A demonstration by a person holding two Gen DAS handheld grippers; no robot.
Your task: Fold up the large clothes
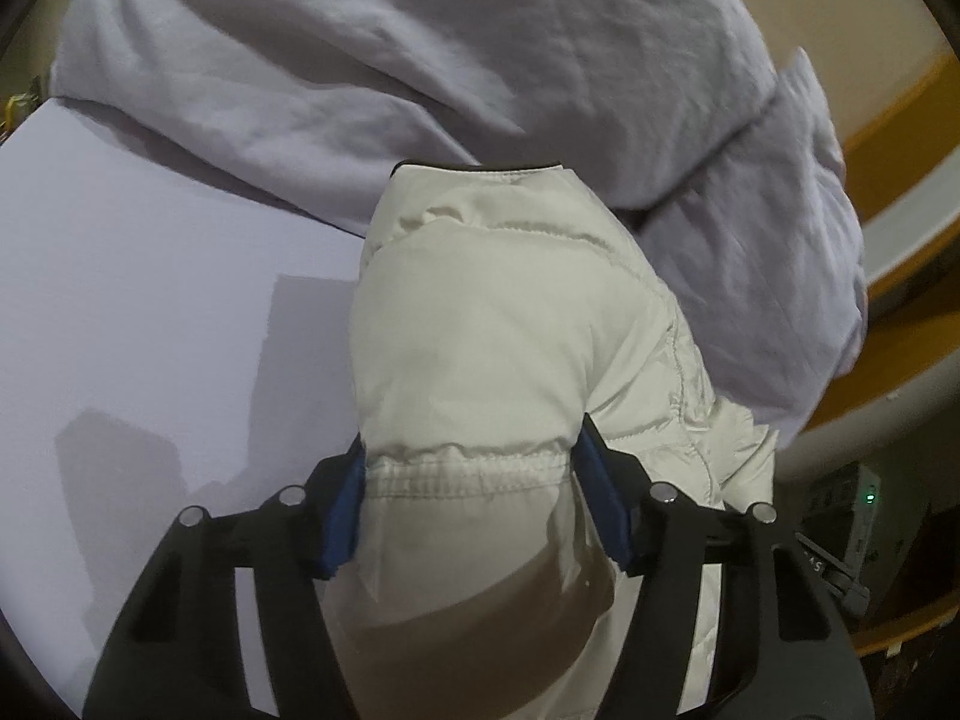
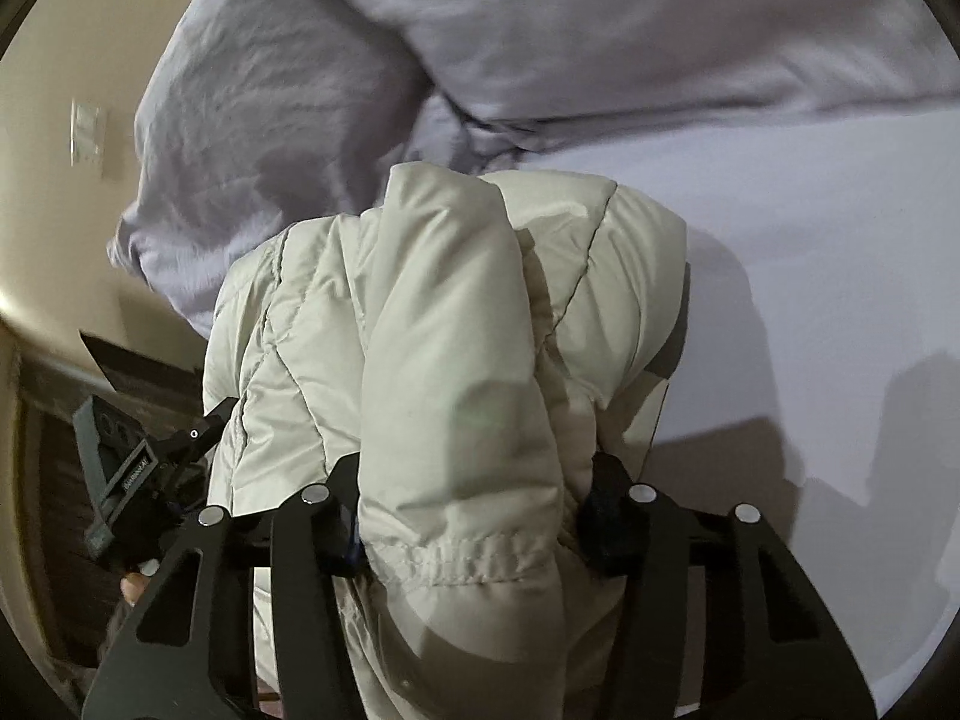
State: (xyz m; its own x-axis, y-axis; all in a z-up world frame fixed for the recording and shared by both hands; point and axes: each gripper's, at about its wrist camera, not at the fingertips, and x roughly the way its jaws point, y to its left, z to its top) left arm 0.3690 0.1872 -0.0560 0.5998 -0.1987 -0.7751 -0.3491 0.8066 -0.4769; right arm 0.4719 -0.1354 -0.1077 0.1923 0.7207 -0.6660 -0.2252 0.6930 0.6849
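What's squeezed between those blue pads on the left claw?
The jacket's elastic cuff sits between the left gripper's blue pads, shown in the left wrist view.

Puffer jacket (image 1: pixel 498 324), off-white, quilted with stitched seams and an elastic-gathered cuff band. Bunched and draped in padded folds above a pale bed sheet (image 1: pixel 150 252), a dark-edged hem at its far end. Same jacket (image 2: pixel 456 348) in the right wrist view, sleeve hanging forward.
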